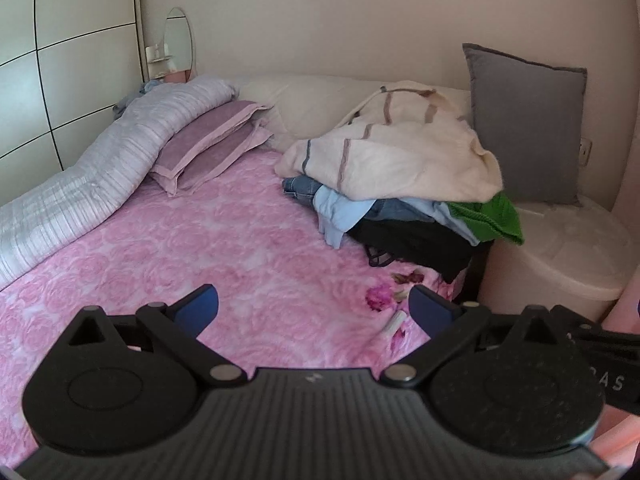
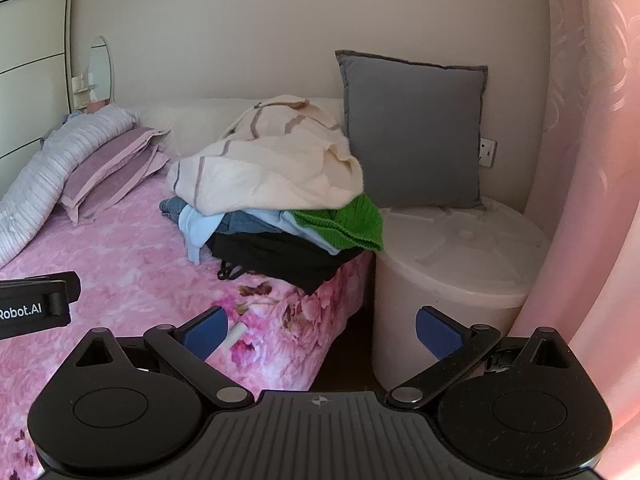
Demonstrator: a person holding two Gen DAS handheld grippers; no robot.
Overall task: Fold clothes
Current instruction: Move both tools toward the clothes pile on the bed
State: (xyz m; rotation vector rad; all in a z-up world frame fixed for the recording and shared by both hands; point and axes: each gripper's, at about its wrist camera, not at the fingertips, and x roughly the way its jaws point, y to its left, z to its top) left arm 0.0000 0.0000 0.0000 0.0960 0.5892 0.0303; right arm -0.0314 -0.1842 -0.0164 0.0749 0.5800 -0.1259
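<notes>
Over pink bedspread (image 1: 200,240), at six o'clock, left gripper (image 1: 314,306) and right gripper (image 2: 322,330) both spread wide and empty, well short of clothes pile (image 1: 396,184) heaped at one o'clock beside grey cushion (image 1: 528,132).

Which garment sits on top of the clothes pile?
The cream striped garment, draped over the whole pile; the green knit, pale blue, denim and black pieces all lie beneath it.
</notes>
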